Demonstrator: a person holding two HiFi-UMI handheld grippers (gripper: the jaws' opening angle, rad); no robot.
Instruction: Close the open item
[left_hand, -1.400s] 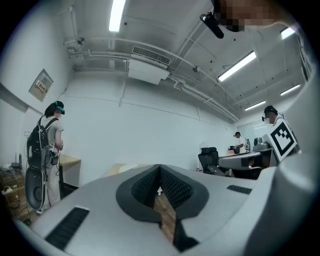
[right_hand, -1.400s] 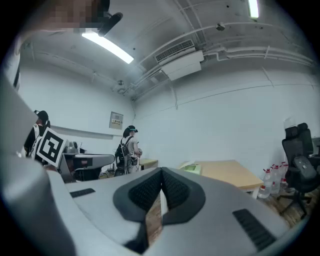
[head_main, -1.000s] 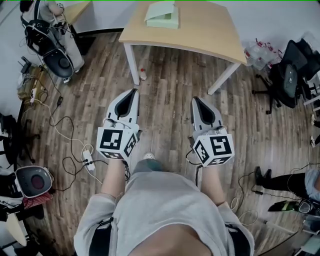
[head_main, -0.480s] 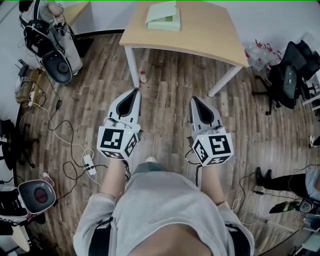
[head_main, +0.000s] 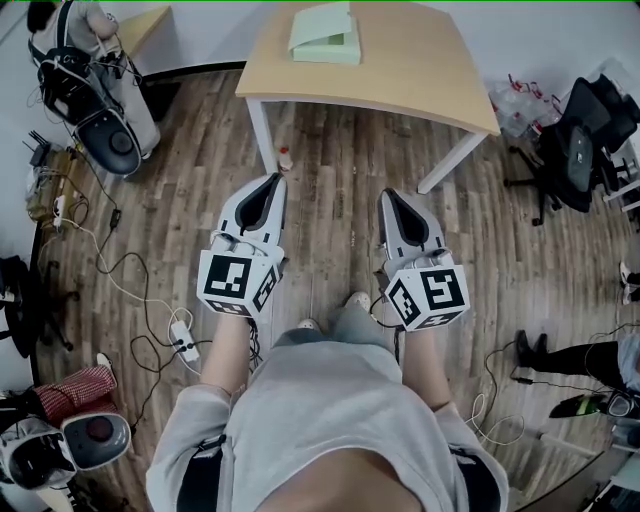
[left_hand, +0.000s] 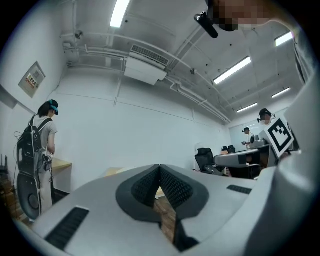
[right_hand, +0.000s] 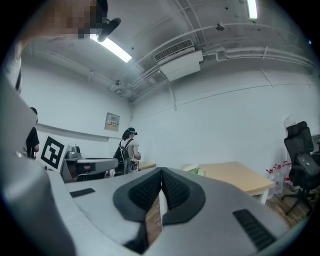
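Left tongs (head_main: 272, 180): jaws pressed together, nothing between. Right tongs (head_main: 388, 196): same, closed, empty. Both mid-frame, side by side, pointing toward top of frame over wood floor (head_main: 330, 150).

Pale green box (head_main: 325, 35): top centre, on far part of surface (head_main: 420, 70); lid looks raised, hard to confirm.

Box well apart from both tongs, straight ahead, roughly midway between their lines; neither clearly nearer. Long axis left-right across frame.

Judgement: approach comes first, then pushing lid down.
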